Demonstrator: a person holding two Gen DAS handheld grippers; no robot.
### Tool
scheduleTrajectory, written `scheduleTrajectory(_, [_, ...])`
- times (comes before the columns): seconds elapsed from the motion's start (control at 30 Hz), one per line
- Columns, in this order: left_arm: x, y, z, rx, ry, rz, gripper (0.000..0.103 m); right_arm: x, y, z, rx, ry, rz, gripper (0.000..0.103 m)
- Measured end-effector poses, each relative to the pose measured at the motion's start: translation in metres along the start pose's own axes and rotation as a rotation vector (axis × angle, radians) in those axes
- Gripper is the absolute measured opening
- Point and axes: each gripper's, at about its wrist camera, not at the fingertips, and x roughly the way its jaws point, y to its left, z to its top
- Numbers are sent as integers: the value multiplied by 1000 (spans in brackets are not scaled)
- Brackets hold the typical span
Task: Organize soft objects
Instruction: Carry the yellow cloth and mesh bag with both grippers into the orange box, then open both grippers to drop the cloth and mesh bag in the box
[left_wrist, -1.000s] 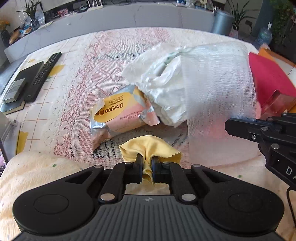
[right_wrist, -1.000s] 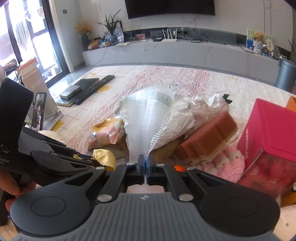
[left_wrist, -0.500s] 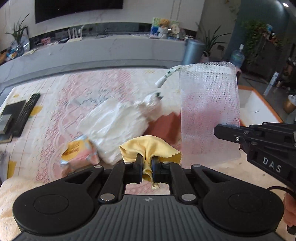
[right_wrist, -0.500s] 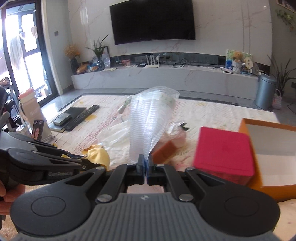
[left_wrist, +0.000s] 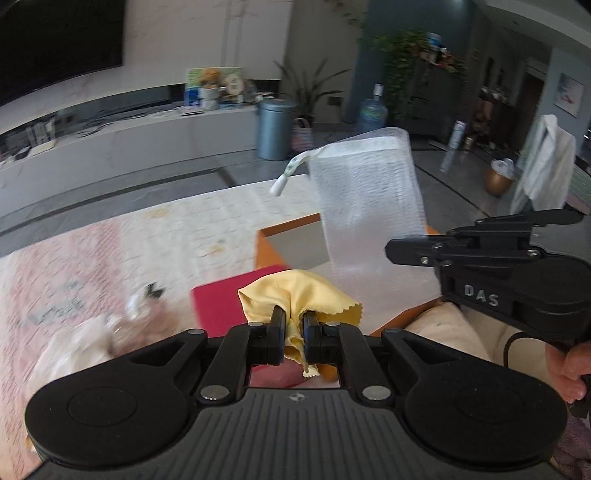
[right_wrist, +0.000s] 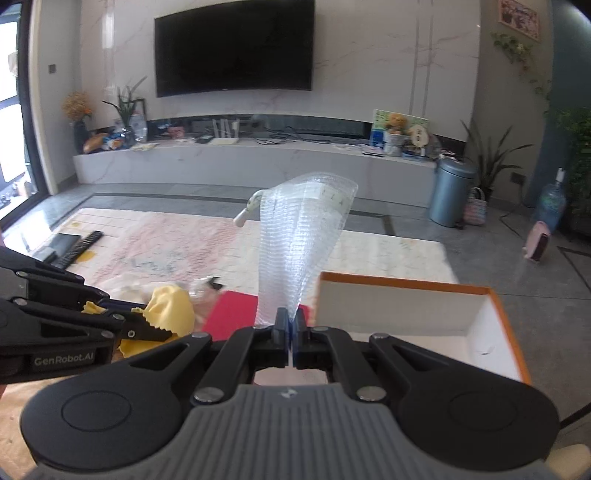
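Observation:
My left gripper (left_wrist: 293, 326) is shut on a crumpled yellow cloth (left_wrist: 295, 291), held up in the air; the cloth also shows in the right wrist view (right_wrist: 168, 306). My right gripper (right_wrist: 291, 326) is shut on the bottom edge of a white mesh bag (right_wrist: 301, 243), which stands up from the jaws with a drawstring toggle at its top. In the left wrist view the mesh bag (left_wrist: 369, 210) hangs to the right of the cloth, over an open orange box (left_wrist: 266, 243). The box (right_wrist: 496, 306) has a white inside and sits just right of both grippers.
A red box (right_wrist: 231, 314) lies left of the orange box. A blurred pile of white soft items (left_wrist: 85, 339) lies on the pink lace mat (right_wrist: 173, 247). A remote (right_wrist: 79, 245) lies far left. A grey bin (right_wrist: 450, 192) stands beyond.
Both grippers have lifted and swung to the right with their loads, from above the pile on the mat to beside the orange box.

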Motion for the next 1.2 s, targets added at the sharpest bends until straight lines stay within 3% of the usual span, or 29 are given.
scheduleTrajectory(0.17, [41, -29, 20, 89, 24, -28, 10, 20, -47, 3, 26, 76, -50, 0])
scheduleTrajectory(0.37, [87, -48, 29, 169, 108, -62, 10, 67, -82, -2, 21, 200, -50, 0])
scheduleTrajectory(0.63, [139, -66, 22, 331, 214, 17, 10, 124, -97, -25, 36, 375, 3, 0])
scheduleTrajectory(0.87, [166, -73, 19, 435, 276, 33, 11, 152, -108, -39, 67, 494, 32, 0])
scheduleTrajectory(1.0, [178, -76, 13, 480, 305, 74, 15, 161, -117, -45, 108, 541, 58, 1])
scheduleTrajectory(1.13, [180, -74, 12, 455, 309, 66, 21, 164, -115, -51, 98, 561, 51, 6])
scheduleTrajectory(1.17, [179, -72, 12, 442, 306, 68, 24, 164, -115, -51, 98, 563, 49, 8])
scheduleTrajectory(1.2, [178, -71, 13, 431, 305, 66, 32, 163, -115, -51, 103, 562, 51, 18])
